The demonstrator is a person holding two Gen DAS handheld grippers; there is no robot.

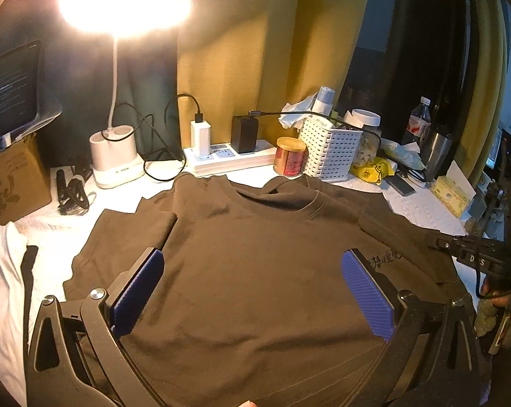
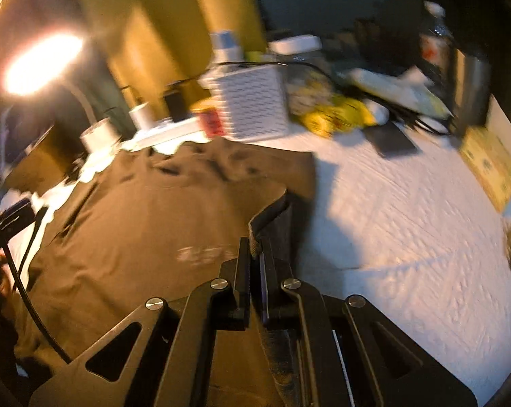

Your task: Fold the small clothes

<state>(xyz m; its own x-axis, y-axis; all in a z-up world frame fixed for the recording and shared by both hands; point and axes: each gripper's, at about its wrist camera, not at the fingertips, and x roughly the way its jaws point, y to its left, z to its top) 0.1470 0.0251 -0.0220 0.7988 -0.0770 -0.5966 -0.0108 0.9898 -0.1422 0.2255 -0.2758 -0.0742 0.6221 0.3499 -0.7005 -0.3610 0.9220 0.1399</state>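
Note:
A dark brown T-shirt (image 1: 255, 264) lies front up on the white cloth, collar toward the back, with a small print on its right chest. My left gripper (image 1: 252, 288) hovers over the shirt's middle, open wide, with blue pads (image 1: 140, 288) on each side and nothing between them. My right gripper (image 2: 255, 254) is shut on the shirt's right edge fabric (image 2: 272, 217), which stands up in a fold between the fingers. The rest of the shirt (image 2: 147, 210) spreads to the left in the right wrist view, which is blurred. The right gripper also shows at the right edge of the left wrist view (image 1: 472, 254).
At the back stand a lit desk lamp (image 1: 116, 156), a power strip (image 1: 228, 157) with chargers, a red can (image 1: 289, 161), a white basket (image 1: 330, 149), a yellow packet (image 1: 374, 169), a phone (image 1: 401, 185) and a steel cup (image 1: 437, 152). A cardboard box (image 1: 11, 179) sits left.

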